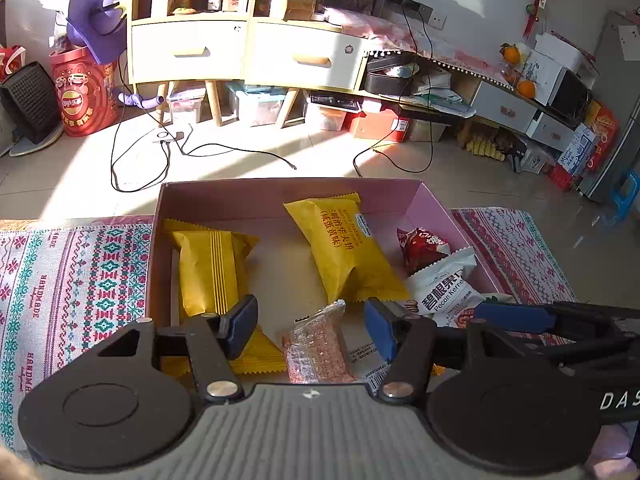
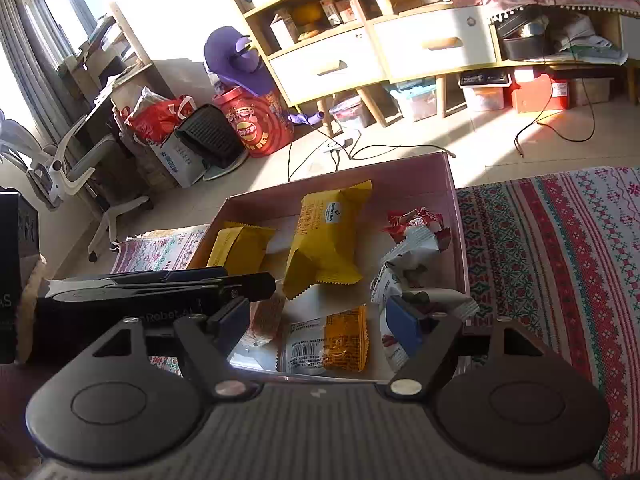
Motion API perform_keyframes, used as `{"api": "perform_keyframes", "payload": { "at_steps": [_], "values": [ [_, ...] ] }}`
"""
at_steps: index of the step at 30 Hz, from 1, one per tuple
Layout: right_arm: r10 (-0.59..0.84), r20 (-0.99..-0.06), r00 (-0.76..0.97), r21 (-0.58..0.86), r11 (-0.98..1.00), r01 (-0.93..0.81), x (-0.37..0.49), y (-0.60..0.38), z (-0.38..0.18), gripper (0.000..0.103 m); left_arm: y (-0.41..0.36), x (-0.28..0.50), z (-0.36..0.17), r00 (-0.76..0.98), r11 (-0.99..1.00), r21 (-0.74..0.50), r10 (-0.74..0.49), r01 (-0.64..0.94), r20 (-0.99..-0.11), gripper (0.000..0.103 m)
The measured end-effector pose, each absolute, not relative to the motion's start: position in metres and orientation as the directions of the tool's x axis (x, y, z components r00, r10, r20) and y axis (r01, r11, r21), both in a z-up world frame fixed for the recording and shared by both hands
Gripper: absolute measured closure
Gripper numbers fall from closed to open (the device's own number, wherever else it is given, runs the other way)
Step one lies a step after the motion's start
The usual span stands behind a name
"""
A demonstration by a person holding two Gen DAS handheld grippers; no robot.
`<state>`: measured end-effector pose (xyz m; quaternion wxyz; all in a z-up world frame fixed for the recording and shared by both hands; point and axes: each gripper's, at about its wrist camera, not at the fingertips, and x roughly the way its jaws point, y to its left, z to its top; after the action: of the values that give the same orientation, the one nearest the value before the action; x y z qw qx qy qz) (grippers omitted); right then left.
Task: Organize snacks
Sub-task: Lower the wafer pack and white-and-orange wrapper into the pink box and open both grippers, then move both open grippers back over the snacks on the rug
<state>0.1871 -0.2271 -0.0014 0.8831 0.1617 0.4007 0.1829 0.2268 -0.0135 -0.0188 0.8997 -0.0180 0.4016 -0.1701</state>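
Note:
A pink cardboard box (image 1: 280, 188) sits on a patterned cloth and holds the snacks. Inside lie two yellow packets (image 1: 208, 272) (image 1: 344, 252), a red candy pack (image 1: 420, 246), a white pecan pack (image 1: 444, 288) and a clear-wrapped grain bar (image 1: 316, 344). My left gripper (image 1: 310, 326) is open over the box's near end, with the grain bar lying loose between its fingers. My right gripper (image 2: 318, 320) is also open, above an orange-and-clear packet (image 2: 332, 344). Its right pad sits close to a white packet (image 2: 408, 252); whether they touch I cannot tell.
The woven cloth (image 1: 80, 280) stretches to both sides of the box (image 2: 456, 208). Beyond it are the tiled floor with black cables (image 1: 200, 152), a red snack bucket (image 1: 86, 96) and a drawer cabinet (image 1: 248, 52). An office chair (image 2: 80, 168) stands far left.

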Motion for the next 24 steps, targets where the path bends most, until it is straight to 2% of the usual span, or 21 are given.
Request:
{"api": "perform_keyframes", "payload": {
  "at_steps": [4,17,22,24],
  "values": [
    [0.448,-0.647,0.617,0.430,0.883,-0.190,0.184,-0.229,0.004,0.029,-0.009,0.220,-0.014,0.619,0.941,-0.187,-0.328,0.282,-0.714,0.033],
    [0.438,-0.635,0.636,0.415,0.888,-0.198,0.162,-0.228,0.022,0.021,-0.001,0.181,-0.002,0.622,0.942,-0.194,-0.327,0.273,-0.711,0.018],
    [0.432,-0.634,0.641,0.407,0.892,-0.199,0.147,-0.227,0.027,0.017,0.003,0.164,0.004,0.617,0.943,-0.185,-0.323,0.278,-0.717,0.017],
    [0.431,-0.633,0.643,0.404,0.893,-0.200,0.141,-0.228,0.029,0.015,0.005,0.154,0.006,0.621,0.942,-0.189,-0.325,0.276,-0.713,0.010]
  ]
}}
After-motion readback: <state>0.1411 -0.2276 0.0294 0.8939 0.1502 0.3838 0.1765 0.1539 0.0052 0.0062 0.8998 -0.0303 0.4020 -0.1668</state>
